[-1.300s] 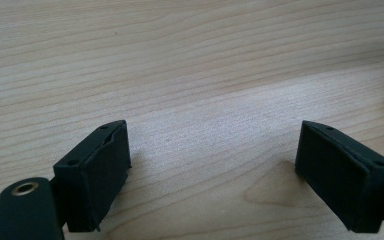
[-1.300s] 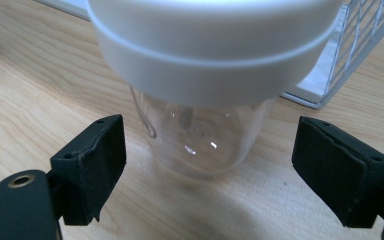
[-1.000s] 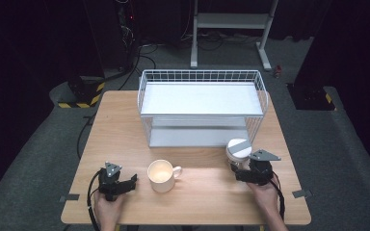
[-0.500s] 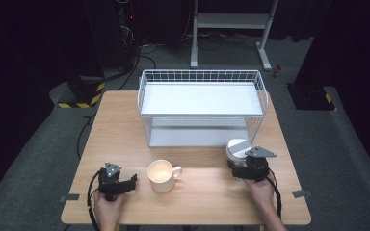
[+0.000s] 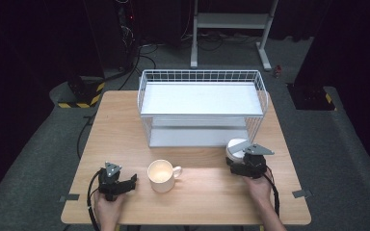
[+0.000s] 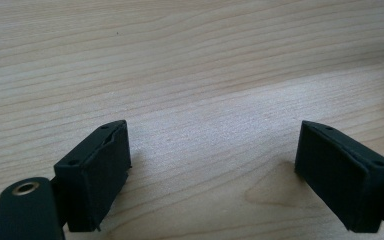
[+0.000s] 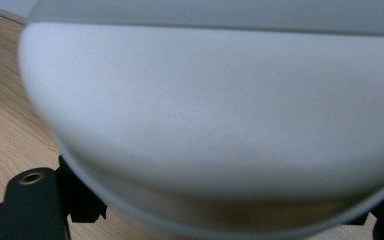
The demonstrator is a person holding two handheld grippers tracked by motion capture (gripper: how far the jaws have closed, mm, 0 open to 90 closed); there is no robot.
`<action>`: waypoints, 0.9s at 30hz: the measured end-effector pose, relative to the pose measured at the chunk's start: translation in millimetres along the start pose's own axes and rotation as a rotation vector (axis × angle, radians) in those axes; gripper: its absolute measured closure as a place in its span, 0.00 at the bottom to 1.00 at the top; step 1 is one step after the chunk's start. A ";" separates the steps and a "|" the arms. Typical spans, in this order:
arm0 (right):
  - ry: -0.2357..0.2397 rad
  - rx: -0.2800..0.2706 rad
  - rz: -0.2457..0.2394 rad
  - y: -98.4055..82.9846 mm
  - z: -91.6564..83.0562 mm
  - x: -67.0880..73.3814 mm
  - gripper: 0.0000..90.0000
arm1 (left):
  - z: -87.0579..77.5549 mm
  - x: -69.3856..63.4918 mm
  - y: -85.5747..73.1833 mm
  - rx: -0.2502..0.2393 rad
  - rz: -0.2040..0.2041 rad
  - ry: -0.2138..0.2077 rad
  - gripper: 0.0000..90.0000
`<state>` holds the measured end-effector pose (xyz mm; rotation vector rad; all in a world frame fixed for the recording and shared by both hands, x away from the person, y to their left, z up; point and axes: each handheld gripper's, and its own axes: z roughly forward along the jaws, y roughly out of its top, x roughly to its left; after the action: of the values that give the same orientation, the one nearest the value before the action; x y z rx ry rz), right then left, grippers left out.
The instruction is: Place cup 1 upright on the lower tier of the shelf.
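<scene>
A white bowl (image 5: 236, 148) sits upside down on the wooden bench (image 5: 202, 197), near the right front corner of the wire basket (image 5: 202, 103). What is under the bowl cannot be seen. The right tool (image 5: 244, 165) is right up against the bowl, on the side nearer the person. In the right tool's view the bowl (image 7: 215, 115) is very close and sits between the two black jaws. The jaws have just been closing a little, but it is too hard to tell if they press on the bowl.

A cream cup (image 5: 162, 175) stands upright in the middle of the bench, near the front. Its handle points to the right. Nothing can be seen inside it.

The left tool (image 5: 117, 182) rests on the bench just left of the cup, not touching it. Its jaws are apart with only bare wood (image 6: 195, 100) between them, so it holds nothing.

The wire basket is white and stands at the back of the bench. It has a flat white tray on top and another shelf below. Both look bare.
</scene>
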<state>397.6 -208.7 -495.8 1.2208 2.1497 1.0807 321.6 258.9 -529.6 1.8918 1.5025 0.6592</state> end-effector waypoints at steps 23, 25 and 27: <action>-0.006 -0.038 -0.009 5.9 1.4 4.1 0.20 | 0.0 0.0 0.0 0.000 -0.001 0.002 0.17; -0.005 -0.039 -0.011 8.3 1.7 4.4 0.20 | 0.0 0.0 0.0 0.000 -0.001 0.002 0.17; -0.003 -0.036 -0.009 11.5 1.5 4.9 0.20 | 0.0 0.0 0.0 0.000 -0.001 0.002 0.17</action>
<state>402.0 -200.4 -487.5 1.1944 2.1226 1.1083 321.6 258.9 -529.6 1.8907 1.5045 0.6605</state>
